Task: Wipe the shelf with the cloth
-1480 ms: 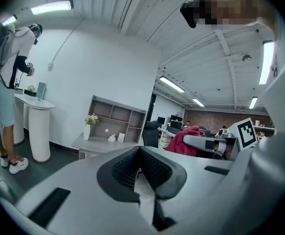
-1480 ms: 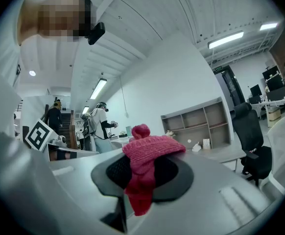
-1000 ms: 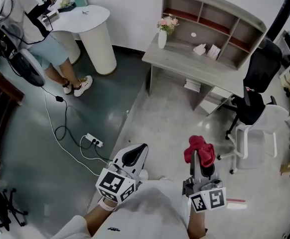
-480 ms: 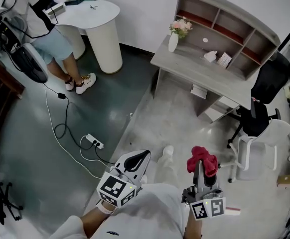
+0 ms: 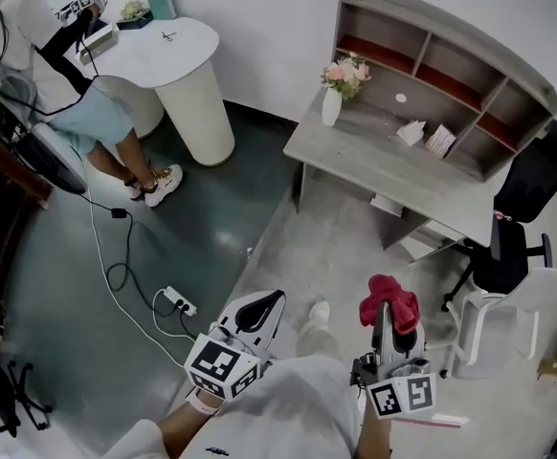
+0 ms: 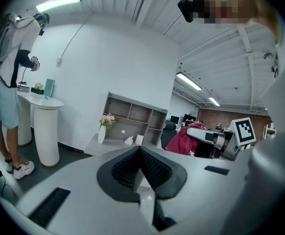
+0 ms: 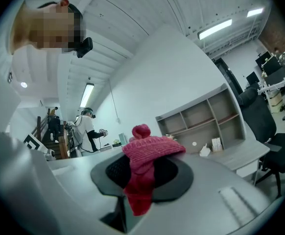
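My right hand-held gripper (image 5: 384, 316) pinches the red knitted cloth (image 5: 389, 296), at 5 o'clock in the head view. My left hand-held gripper (image 5: 271, 302) is pressed together, empty. The shelf (image 5: 451, 70) on the desk (image 5: 374, 151) stands well apart, at 1 o'clock.

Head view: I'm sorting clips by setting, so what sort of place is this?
Probably an office or studio workroom: a grey desk with a shelf unit on it against the wall, a black office chair beside it, and a power strip with cables on the floor.
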Tool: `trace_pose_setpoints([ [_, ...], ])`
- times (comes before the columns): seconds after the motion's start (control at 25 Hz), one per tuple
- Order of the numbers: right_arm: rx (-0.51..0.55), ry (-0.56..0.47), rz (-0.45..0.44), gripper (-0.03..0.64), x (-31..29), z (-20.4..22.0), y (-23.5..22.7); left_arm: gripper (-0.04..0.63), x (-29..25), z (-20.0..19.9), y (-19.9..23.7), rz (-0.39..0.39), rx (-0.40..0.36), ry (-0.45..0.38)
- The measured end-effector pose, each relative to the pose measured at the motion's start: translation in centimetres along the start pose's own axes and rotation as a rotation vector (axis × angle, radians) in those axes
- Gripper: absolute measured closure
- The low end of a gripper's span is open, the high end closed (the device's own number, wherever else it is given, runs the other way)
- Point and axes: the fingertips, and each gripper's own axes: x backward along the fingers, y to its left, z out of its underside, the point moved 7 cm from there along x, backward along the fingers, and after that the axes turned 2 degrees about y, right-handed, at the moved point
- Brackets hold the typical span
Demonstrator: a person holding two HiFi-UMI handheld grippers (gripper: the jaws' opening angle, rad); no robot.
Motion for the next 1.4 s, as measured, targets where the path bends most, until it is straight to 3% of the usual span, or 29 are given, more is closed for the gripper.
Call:
trace_pose_setpoints([
  [0.28, -0.005, -0.005, -0.073, 0.532, -8.7, -4.8, -8.1, 0.595, -11.3, -5.3, 0.2, -0.017, -0.009, 0.005],
  [0.52, -0.003, 0.015, -0.133, 0.532, -15.0, -6.3, -13.9, 0.595, -18.4, -7.5, 0.5, -0.054, -0.005, 0.009],
  [0.88, -0.015, 0.024, -0.152, 0.532, -20.6, -6.6, -16.6, 0.595, -22.9, -10.3, 3.7, -0.098, -0.005, -0.007],
  [1.12, 0.008, 0.021, -0.139, 0.532, -26.2, -7.1, -17.9, 0.595, -27.9, -13.1, 7.2, -0.054, -0.013, -0.033],
  [1.4, 0.033, 0.017, -0.089, 0.532, -36.3, -8.1, -18.3, 0.595, -34.5, -18.5, 15.1, -0.003, -0.026, -0.048],
])
